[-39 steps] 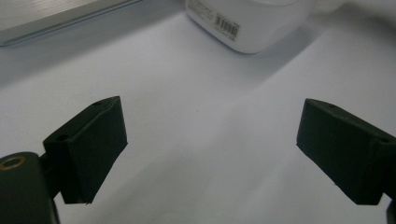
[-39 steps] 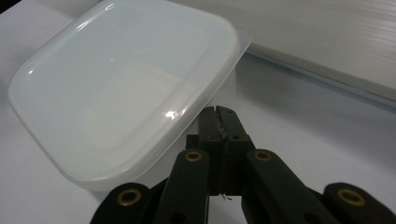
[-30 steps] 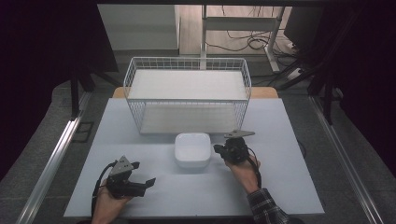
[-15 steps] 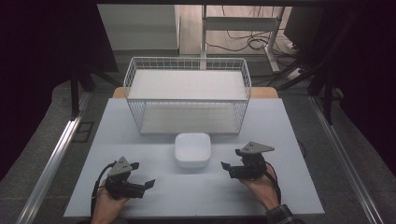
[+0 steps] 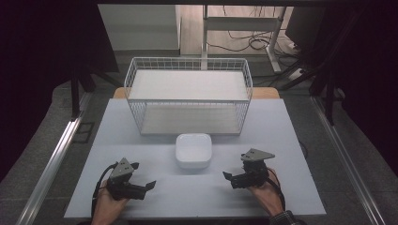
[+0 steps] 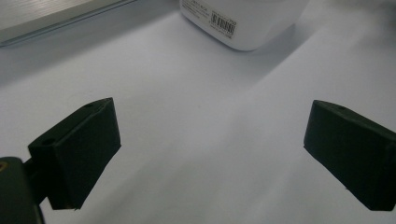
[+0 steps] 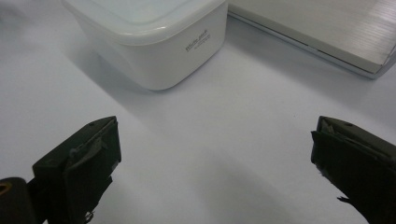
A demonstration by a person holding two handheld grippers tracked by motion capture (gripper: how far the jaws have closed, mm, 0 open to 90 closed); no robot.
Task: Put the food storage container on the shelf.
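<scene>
Right now the square white plastic box with a lid (image 5: pixel 193 150) sits on the pale table (image 5: pixel 291 140), just in front of the white wire basket (image 5: pixel 187 93). The left gripper (image 5: pixel 149 185) at its seven o'clock and the right gripper (image 5: pixel 227 177) at its four o'clock both gape wide, holding nothing. Nothing is grabbed yet; the lifting looks still to do.

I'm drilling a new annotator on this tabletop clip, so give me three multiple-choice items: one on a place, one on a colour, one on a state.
1. Where does the white lidded box sit?
A. Inside the wire basket
B. On the table in front of the wire basket
C. Between the right gripper's jaws

2. What colour is the wire basket?
A. White
B. Red
C. Black

3. How do the left gripper's jaws stand?
A. Shut on the box
B. Shut on nothing
C. Open, nothing between them

Key: 1 B, the high view shows the box on the table before the basket; 2 A, its wires are white; 3 C, the left gripper view shows bare table between wide-apart jaws.
</scene>
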